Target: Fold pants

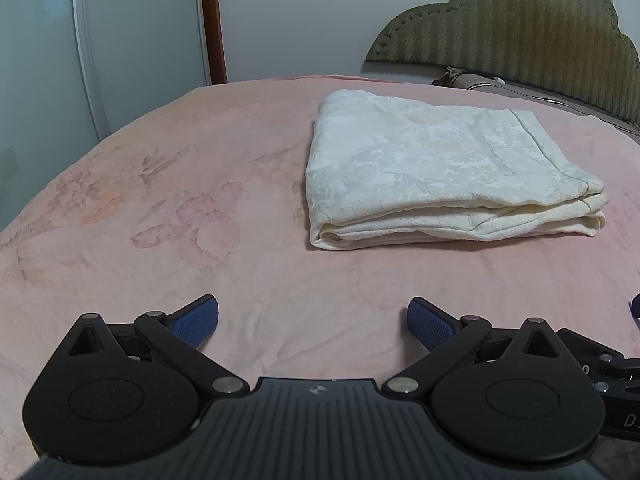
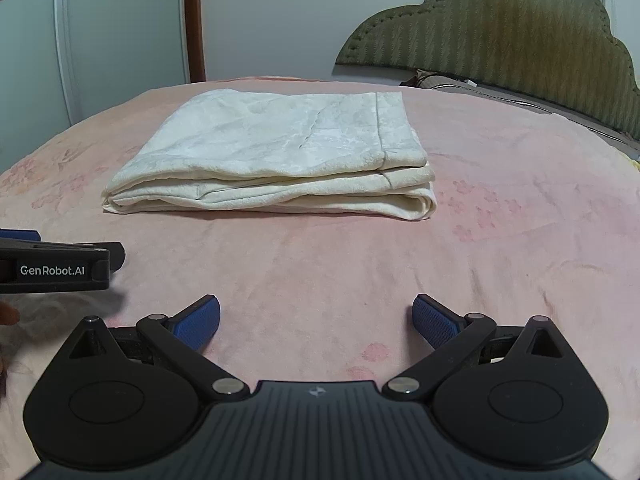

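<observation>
Both hand-held grippers, left (image 1: 313,322) and right (image 2: 316,320), have fingers apart and empty. Pants (image 2: 276,156) lie folded on the bed (image 2: 500,240) at twelve o'clock; folding seems finished, only withdrawal remains.

Pants (image 1: 440,172): cream, faint mottled texture. Bed cover (image 1: 160,208): pink, faded floral print. Headboard (image 1: 520,28): olive green, striped. Gripper pads (image 2: 200,320): blue.

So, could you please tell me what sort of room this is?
Most likely a bedroom: the folded pants lie on a bed with a pink flowered blanket, a padded green headboard stands behind it, and a pillow sits at its foot.
</observation>
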The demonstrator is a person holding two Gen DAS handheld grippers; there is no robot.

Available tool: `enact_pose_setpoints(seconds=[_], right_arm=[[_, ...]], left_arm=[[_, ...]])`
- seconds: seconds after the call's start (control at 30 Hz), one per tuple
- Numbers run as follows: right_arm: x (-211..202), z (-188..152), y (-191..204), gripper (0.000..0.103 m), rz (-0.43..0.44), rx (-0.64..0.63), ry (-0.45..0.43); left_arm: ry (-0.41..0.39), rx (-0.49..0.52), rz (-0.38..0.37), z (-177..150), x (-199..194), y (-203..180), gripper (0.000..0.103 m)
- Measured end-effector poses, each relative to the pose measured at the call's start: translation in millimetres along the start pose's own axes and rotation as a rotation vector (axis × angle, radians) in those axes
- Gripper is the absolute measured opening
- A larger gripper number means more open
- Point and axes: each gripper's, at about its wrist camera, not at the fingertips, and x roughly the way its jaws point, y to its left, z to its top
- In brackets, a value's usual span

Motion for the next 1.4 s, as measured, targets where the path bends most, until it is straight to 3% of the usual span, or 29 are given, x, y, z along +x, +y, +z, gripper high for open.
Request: enact_pose_setpoints(seconds=[1.4], right_arm=[[3.3,-1.2,-0.7,0.103,0.000,0.019,0.023]], left_arm=[[0.006,-0.036,-0.017,-6.5,1.8,1.6,0.103]])
